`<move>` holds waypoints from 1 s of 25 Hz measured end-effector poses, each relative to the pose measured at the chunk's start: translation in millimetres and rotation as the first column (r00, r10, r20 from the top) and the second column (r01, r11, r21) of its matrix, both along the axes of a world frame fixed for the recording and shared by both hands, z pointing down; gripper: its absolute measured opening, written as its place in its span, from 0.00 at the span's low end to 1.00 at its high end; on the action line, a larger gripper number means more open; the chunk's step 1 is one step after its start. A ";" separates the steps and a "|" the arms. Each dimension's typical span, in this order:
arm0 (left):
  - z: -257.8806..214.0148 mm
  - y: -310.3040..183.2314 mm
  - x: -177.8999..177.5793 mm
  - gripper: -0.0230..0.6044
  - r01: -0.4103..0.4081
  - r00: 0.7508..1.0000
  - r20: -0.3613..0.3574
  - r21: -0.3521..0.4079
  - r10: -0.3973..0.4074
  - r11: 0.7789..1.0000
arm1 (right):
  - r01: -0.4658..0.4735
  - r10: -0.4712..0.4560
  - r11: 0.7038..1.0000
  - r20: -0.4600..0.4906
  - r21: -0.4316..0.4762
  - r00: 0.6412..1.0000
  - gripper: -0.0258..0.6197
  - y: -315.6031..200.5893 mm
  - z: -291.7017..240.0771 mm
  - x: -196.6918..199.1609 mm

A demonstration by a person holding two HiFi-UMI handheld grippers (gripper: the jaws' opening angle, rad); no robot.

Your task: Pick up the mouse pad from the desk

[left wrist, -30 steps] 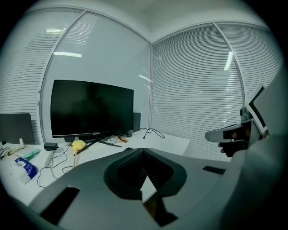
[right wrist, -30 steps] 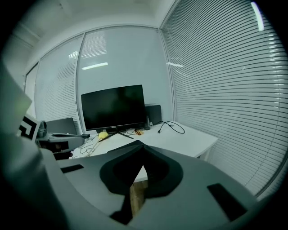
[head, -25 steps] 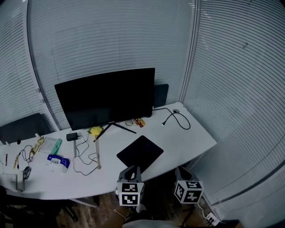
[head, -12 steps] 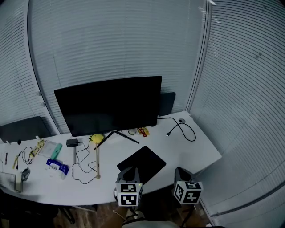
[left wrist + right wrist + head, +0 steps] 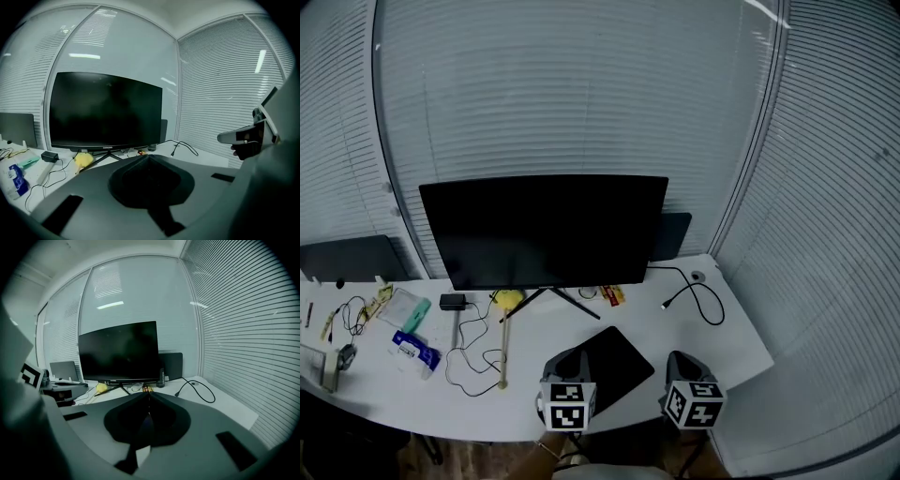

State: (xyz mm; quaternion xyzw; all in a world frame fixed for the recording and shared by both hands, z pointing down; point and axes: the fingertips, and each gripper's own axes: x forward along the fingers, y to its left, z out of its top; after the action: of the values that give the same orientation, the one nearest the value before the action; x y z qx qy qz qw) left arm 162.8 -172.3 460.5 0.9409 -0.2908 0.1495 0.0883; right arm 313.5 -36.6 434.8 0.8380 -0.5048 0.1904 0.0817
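Black mouse pad (image 5: 617, 361) lies flat at desk (image 5: 741, 337) front edge, before monitor (image 5: 544, 230). Your L gripper (image 5: 572, 359) & R gripper (image 5: 681, 360) are both clenched, empty, hovering at the near edge, prob. lining up the grab.

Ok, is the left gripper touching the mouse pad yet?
Cannot tell. Head view: the left gripper overlaps the mouse pad at its near edge, height unclear. Left gripper view: jaws shut, pad hidden under them.
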 end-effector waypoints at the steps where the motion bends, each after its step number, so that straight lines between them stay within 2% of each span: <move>1: 1.4 -4.1 1.6 0.06 0.008 1.000 0.001 -0.003 -0.008 1.000 | 0.006 -0.006 1.000 0.001 -0.003 1.000 0.09 -4.7 1.2 2.7; 8: 17.0 -29.1 3.6 0.06 0.076 0.997 0.021 -0.057 -0.074 0.996 | 0.050 -0.048 0.997 0.031 -0.060 0.998 0.09 -31.3 15.6 15.9; 15: 29.5 -41.5 -13.9 0.06 0.161 0.986 0.059 -0.090 -0.156 0.983 | 0.106 -0.100 0.990 0.069 -0.095 0.993 0.09 -56.8 30.1 22.8; 21: 29.7 -52.3 -32.3 0.06 0.284 0.958 0.079 -0.100 -0.277 0.954 | 0.198 -0.190 0.975 0.087 -0.101 0.978 0.09 -88.7 32.4 33.3; 25: 24.2 -53.6 -40.9 0.06 0.378 0.925 0.083 -0.093 -0.372 0.921 | 0.295 -0.287 0.951 0.091 -0.094 0.953 0.09 -113.7 30.8 35.2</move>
State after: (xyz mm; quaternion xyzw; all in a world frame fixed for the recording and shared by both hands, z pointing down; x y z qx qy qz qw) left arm 121.9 -225.8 484.7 0.8565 -0.4598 0.1752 0.1562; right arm 348.7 -150.3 465.6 0.7408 -0.6148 0.2349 0.1343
